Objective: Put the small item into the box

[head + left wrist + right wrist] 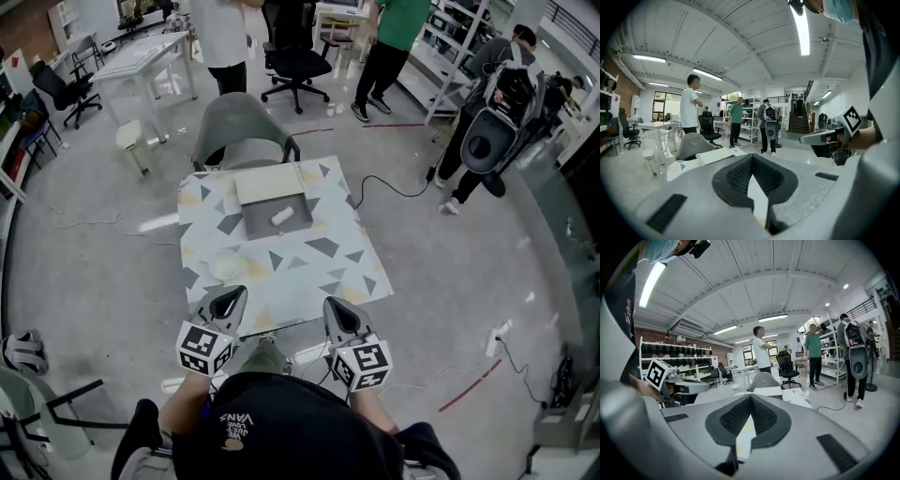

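An open box [251, 221] with a grey inside and a white lid flap lies at the far side of the patterned table [319, 272]. A small white item [281, 217] rests inside it. My left gripper [228, 305] and right gripper [342, 316] hover side by side at the table's near edge, close to my body and well short of the box. Both are shut with nothing held. In the left gripper view the left gripper [751, 157] has its jaws closed together, and the right gripper [750, 398] looks the same in the right gripper view.
A white round object [226, 266] sits on the table's left part. A grey chair [242, 131] stands behind the table. Several people stand farther back, and a cable [394, 187] runs across the floor at the right.
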### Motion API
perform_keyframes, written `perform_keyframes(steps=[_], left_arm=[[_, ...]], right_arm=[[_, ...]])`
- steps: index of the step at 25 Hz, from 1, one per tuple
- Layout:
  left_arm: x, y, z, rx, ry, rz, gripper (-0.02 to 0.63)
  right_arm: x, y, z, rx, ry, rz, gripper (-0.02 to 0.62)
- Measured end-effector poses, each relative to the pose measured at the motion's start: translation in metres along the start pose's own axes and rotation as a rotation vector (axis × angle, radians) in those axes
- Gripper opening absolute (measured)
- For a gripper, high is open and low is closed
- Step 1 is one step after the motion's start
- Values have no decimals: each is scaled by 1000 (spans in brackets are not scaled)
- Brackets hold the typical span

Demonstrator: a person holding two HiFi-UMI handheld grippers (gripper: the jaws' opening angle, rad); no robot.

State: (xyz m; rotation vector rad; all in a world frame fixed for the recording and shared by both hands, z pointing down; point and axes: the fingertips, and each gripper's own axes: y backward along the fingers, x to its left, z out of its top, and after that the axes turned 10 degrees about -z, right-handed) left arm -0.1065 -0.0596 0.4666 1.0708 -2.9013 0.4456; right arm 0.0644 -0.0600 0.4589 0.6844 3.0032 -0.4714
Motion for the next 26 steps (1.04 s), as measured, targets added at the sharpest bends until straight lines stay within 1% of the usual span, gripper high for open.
perform_keyframes(steps=[4, 14, 26], left_arm=[[-9, 2, -2, 2, -3, -10, 6], [-16, 8, 5, -29, -23, -11, 6], [-20, 8, 8, -21, -30, -25, 6]], right_arm=[[1, 2, -4, 9, 11, -5, 0], [1, 2, -7, 8, 8, -14, 0], [4, 1, -5, 13, 7, -11, 0]])
